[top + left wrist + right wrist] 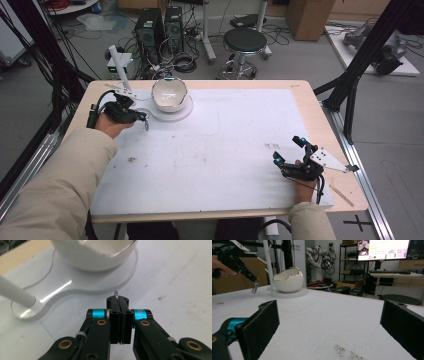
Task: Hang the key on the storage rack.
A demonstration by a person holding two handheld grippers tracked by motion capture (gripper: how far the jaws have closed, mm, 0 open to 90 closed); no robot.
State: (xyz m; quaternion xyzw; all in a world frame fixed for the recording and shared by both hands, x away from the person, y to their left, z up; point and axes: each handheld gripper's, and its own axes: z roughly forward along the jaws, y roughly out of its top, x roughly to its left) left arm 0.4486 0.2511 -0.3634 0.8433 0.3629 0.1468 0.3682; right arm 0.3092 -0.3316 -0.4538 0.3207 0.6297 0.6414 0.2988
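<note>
My left gripper (144, 118) hovers over the white mat just left of the stand, shut on a small metal ring (146, 125). In the left gripper view the jaws (117, 300) press flat together and the ring's thin edge (116, 293) pokes out past their tips. The right gripper view shows the ring (255, 286) dangling from the left gripper (250, 277). A white egg-shaped bowl (169, 93) sits on a round white stand base (186, 110) with a slanted white post (119, 62). My right gripper (288, 149) rests open near the table's right front, its pads (263, 327) wide apart with nothing between them.
A white mat (215, 150) covers most of the wooden table (320, 120). A small dark smudge (131, 159) marks the mat at the left. Beyond the far edge stand a stool (245, 42), computer towers (150, 30) and cables on the floor.
</note>
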